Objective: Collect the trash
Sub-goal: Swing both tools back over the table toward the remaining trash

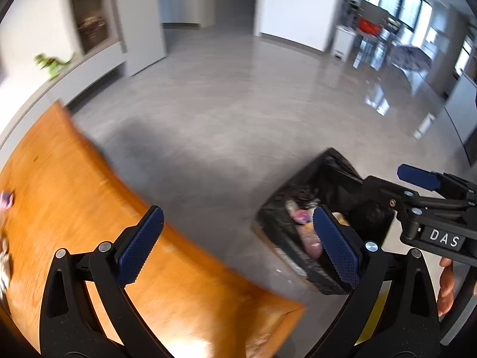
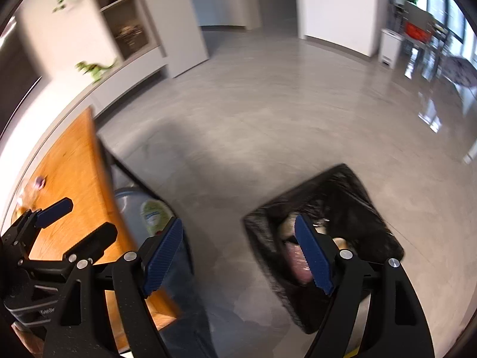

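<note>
Blue-padded, both grippers stand spread and empty: the left gripper (image 1: pixel 238 244) over the tabletop's (image 1: pixel 74 197) floor-side edge, the right gripper (image 2: pixel 238 256) above the floor beside the bin (image 2: pixel 351 197); the bin already holds wrappers; remaining trash (image 1: pixel 6 200) lies far along the tabletop; the next pick probably wants a slow, squared approach, pads straddling one scrap before closing.

Motion blur smears the orange worktop (image 1: pixel 74 197) and the black-lined bin (image 2: pixel 351 203), whose contents stay indistinct behind a blue tool pad. Small pink scraps (image 1: pixel 6 200) at the worktop's far end are cut off by the frame, too blurred to identify.
</note>
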